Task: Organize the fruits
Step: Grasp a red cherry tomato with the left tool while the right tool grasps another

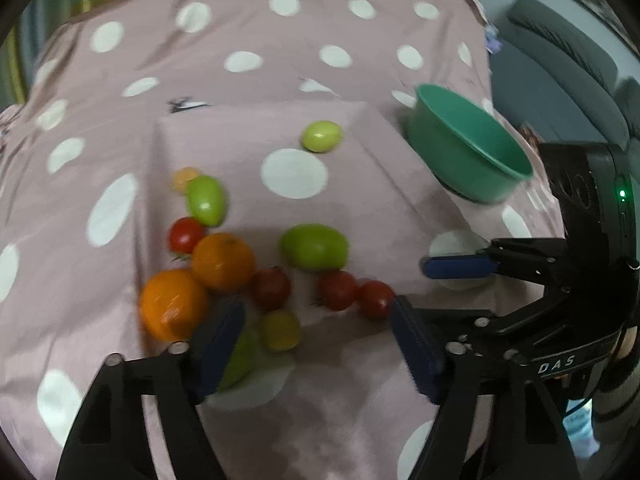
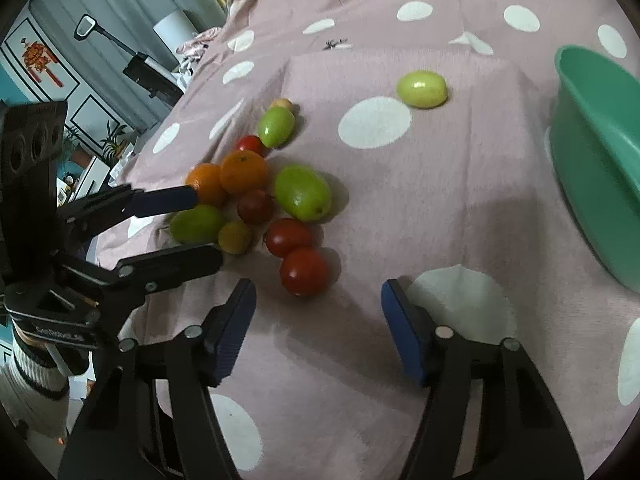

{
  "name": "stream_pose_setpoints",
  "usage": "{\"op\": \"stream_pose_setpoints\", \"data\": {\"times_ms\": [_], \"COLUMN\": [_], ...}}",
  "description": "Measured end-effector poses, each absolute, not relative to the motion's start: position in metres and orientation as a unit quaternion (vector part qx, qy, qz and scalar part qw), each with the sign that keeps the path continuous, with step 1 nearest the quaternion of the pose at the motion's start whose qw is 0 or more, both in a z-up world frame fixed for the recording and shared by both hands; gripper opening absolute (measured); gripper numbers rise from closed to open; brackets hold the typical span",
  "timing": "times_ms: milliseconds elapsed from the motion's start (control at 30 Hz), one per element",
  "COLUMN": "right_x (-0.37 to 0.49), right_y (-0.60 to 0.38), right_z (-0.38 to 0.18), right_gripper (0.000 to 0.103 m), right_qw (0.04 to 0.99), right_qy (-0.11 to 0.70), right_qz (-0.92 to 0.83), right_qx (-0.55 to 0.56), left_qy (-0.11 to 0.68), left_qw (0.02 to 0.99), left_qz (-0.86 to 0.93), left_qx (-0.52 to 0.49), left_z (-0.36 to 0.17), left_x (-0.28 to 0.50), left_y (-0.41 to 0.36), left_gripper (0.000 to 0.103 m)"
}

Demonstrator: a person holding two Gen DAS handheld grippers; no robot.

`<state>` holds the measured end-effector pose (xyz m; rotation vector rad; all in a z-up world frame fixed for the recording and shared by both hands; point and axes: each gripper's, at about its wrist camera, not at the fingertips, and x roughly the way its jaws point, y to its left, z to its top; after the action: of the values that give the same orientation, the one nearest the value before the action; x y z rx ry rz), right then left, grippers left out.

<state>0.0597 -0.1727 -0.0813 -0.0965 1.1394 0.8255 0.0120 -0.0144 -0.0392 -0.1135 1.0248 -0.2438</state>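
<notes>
The fruits (image 2: 256, 196) lie clustered left of centre in the right wrist view, on the pink dotted cloth (image 2: 460, 184) over the surface: two oranges (image 2: 244, 171), red tomatoes (image 2: 304, 271) and green fruits, with one pale green fruit (image 2: 421, 89) apart toward the upper right. The green bowl (image 2: 600, 168) stands at the right edge (nothing visible inside). Left tongs (image 2: 206, 228) straddle a green fruit (image 2: 196, 223) without clamping it. Right tongs (image 2: 318, 332) are parted and grasp nothing.
</notes>
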Motion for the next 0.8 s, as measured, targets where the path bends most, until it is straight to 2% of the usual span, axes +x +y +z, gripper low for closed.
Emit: {"op": "stream_pose_setpoints", "data": {"times_ms": [233,500,667,700,800], "right_x": [0.066,0.073,0.076,0.077,0.08], "right_y": [-0.167,-0.153,-0.146,-0.145,-0.144], "right_z": [-0.085,-0.09,-0.094,-0.094,-0.095], "right_gripper": [0.049,0.041,0.035,0.029,0.029], "right_qw": [0.744,0.729,0.721,0.721,0.724], "right_qy": [0.534,0.54,0.541,0.539,0.534], "right_qz": [0.396,0.41,0.417,0.421,0.422], "right_qx": [-0.067,-0.098,-0.114,-0.115,-0.116], "left_qy": [0.52,0.546,0.563,0.566,0.57], "left_qw": [0.842,0.821,0.803,0.799,0.795], "left_qz": [-0.143,-0.168,-0.188,-0.193,-0.193], "left_qx": [-0.019,-0.003,-0.044,-0.059,-0.071], "left_z": [-0.05,-0.058,-0.062,-0.063,-0.066], "left_x": [0.035,0.051,0.062,0.062,0.063], "left_y": [-0.028,-0.033,-0.024,-0.02,-0.014], "left_gripper": [0.051,0.045,0.044,0.044,0.044]}}
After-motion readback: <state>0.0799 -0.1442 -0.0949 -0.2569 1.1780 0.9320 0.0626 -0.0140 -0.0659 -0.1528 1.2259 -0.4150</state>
